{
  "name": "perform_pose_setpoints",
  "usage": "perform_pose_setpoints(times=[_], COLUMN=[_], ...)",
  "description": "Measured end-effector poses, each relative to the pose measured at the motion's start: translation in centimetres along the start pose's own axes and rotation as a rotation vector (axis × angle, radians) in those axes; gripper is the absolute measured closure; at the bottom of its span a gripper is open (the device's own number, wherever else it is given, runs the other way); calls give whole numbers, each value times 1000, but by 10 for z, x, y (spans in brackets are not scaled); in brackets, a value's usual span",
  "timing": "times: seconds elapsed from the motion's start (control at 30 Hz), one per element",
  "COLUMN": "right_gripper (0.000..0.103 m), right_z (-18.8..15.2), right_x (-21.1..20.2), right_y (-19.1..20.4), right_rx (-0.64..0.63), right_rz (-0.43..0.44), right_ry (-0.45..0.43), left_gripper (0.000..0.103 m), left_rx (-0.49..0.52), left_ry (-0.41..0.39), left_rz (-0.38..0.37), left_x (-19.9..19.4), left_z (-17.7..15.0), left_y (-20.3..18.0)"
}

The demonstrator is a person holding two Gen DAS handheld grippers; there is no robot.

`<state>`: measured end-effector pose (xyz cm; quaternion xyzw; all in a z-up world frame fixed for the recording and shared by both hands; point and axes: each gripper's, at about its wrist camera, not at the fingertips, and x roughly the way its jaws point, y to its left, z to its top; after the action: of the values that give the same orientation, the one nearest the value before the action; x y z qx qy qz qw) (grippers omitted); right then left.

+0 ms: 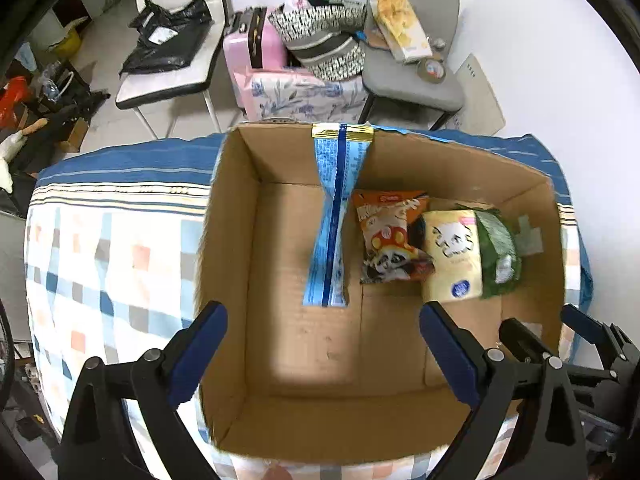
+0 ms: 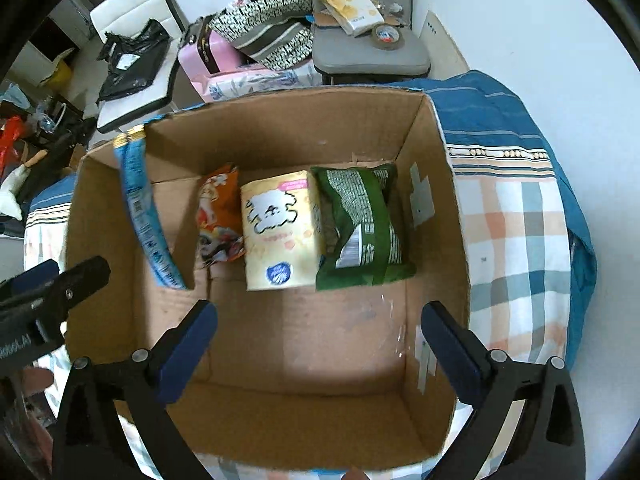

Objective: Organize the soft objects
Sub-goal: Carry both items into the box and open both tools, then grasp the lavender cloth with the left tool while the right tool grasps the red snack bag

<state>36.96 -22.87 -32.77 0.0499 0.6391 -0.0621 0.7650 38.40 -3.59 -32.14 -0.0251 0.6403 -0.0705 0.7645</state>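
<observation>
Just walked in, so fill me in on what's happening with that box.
A person is packing soft packets into a cardboard box that sits on a checked blanket. Both claws, left and right, hover open over the box and hold nothing. Inside, a blue packet leans against the far wall, with an orange snack bag, a yellow tissue pack and a green bag lined up beside it.
</observation>
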Motion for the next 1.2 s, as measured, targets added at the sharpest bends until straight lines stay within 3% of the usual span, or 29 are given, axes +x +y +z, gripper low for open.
perform_pose_setpoints(times=[0.47, 0.7, 0.87, 1.0, 1.2], right_gripper=[0, 0, 0, 0, 0], right_z=[-69, -106, -135, -155, -173], right_x=[-100, -125, -95, -41, 39], right_y=[7, -10, -49, -85, -113], right_rx=[-29, -23, 4, 34, 42], right_rz=[8, 47, 11, -25, -6], right_ry=[-184, -208, -127, -22, 90], left_gripper=[5, 5, 5, 5, 5], left_rx=[16, -33, -51, -87, -195], left_ry=[-188, -170, -96, -2, 160], left_rz=[25, -25, -1, 5, 21], left_x=[-95, -106, -78, -43, 23], left_z=[-73, -103, -134, -157, -183], left_y=[-6, -4, -5, -3, 13])
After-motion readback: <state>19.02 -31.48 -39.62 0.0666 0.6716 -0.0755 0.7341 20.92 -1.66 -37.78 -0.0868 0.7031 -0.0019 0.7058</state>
